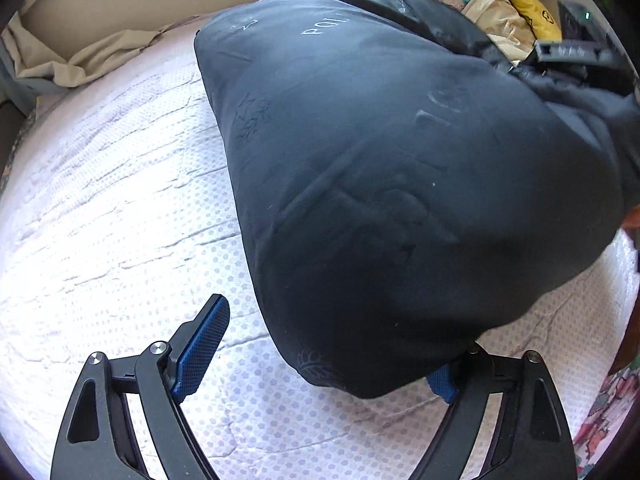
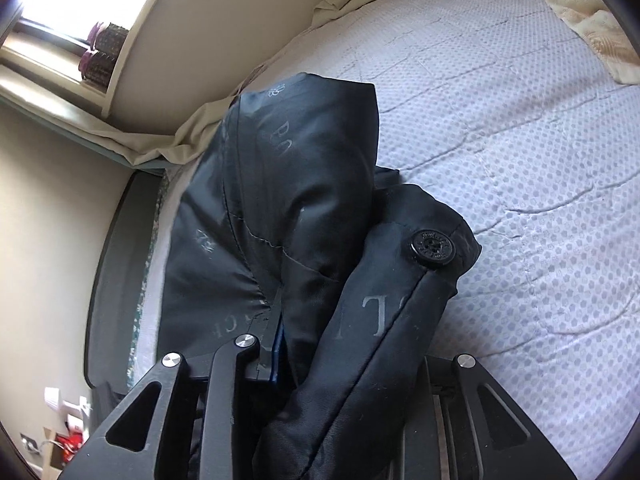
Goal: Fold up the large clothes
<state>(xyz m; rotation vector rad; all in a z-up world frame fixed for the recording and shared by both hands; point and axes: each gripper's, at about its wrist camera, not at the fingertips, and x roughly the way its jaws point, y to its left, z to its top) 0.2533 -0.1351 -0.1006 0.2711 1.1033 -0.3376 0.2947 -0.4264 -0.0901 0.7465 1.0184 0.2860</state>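
Garment: a dark padded jacket (image 1: 400, 184) is lying on the white quilted mattress (image 1: 100, 208), its bulk reaching toward the far edge where other bedding is piled up.
Left gripper: the left gripper (image 1: 320, 354) is standing spread wide over the jacket's near rounded corner; the blue pad (image 1: 202, 344) on one side is hanging clear above the mattress, the other pad is tucking under the fabric edge, so nothing is being clamped.
Right gripper: the right gripper (image 2: 280, 344) is pinching a bunched section of the jacket (image 2: 280, 200), probably to carry that part across for a fold.
Look of the fabric: it is showing a faint sheen, pale printed lettering and emblems, and a black button (image 2: 433, 248) on a tab.
Pile: the rumpled bedding (image 1: 480, 4) is sitting at the mattress's far corner, touching the jacket.
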